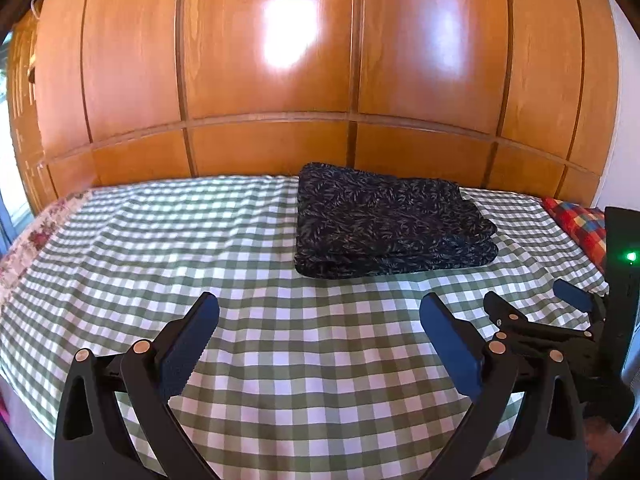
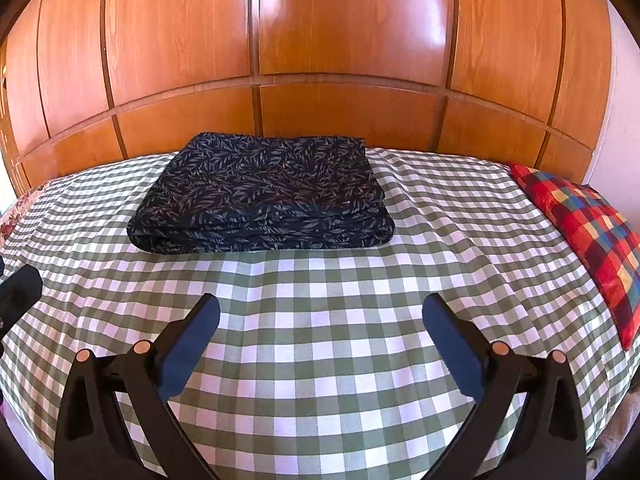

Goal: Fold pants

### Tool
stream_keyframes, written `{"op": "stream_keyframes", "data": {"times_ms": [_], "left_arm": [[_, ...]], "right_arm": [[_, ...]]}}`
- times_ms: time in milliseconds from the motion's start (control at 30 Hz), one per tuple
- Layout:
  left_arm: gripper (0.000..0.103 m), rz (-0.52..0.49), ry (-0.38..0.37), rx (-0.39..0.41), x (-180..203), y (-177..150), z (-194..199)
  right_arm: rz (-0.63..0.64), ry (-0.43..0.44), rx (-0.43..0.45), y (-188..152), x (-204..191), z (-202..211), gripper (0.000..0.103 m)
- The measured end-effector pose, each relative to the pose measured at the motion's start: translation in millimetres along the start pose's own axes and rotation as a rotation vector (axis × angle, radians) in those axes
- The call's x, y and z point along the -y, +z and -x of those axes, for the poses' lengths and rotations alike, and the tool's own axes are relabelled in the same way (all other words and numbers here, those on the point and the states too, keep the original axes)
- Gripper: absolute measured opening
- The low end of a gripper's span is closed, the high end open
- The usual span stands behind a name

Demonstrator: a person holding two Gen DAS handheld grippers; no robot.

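**Resting folded: pants on bed, both claws clear**

Lying near the far edge of the bed [image 2: 320,320], the pants [image 2: 260,196] form a compact rectangular bundle of several stacked layers — dark navy fabric printed with small pale leaf sprigs, soft rounded folds along the near edge. The same bundle shows in the left wrist view [image 1: 384,224], right of centre.

The left claw [image 1: 320,312] is spread wide, empty, its black fingers lined with ribbed blue pads [image 1: 182,356], held level above the bedcover and well short of the pants. The right claw [image 2: 320,312] is likewise spread and empty, aimed at the bundle's near edge, apart from it. In the left wrist view the right claw [image 1: 536,300] appears just beside the left one, with a green indicator light [image 1: 631,257] on its body.

The bedcover is green-and-white gingham, lightly creased. A red patchwork-check cushion [image 2: 592,236] lies at the right edge; a floral fabric [image 1: 28,240] shows at the left. Behind the bed stands a glossy panelled wooden wardrobe [image 2: 320,40] — orange-brown, with window glare on the doors.
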State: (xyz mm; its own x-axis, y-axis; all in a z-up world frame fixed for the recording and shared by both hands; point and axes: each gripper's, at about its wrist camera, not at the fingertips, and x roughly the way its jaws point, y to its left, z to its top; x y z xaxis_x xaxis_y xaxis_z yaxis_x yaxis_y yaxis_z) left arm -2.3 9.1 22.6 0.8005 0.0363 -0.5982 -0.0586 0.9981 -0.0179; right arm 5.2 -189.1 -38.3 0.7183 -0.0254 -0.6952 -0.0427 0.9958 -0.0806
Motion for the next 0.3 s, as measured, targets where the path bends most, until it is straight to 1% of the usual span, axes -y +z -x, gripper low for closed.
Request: {"op": "stream_keyframes", "data": {"times_ms": [100,167,200,267,300], "left_arm": [[0.099,0.01,0.0,-0.038,-3.7,-4.3,-13.4],[0.099,0.028,-0.003,-0.093,-9.7,-8.8,-29.2],[0.099,0.04,-0.008,-0.109,-13.3,-10.8,-35.4],[0.099,0.045,0.026,-0.122,-20.6,-15.8,-48.1],[0.099,0.039,0.029,-0.134,-23.1,-18.2,-54.3]], "right_arm": [[-0.012,-0.005,-0.015,-1.2,8.4,-4.5,0.101],[-0.03,-0.022,-0.031,-1.2,22.8,-10.5,0.101],[-0.041,-0.032,-0.041,-1.4,32.0,-14.3,0.101],[-0.073,-0.068,-0.07,-1.0,57.3,-24.1,0.101],[-0.085,-0.089,-0.083,-0.6,69.2,-29.2,0.101]]}}
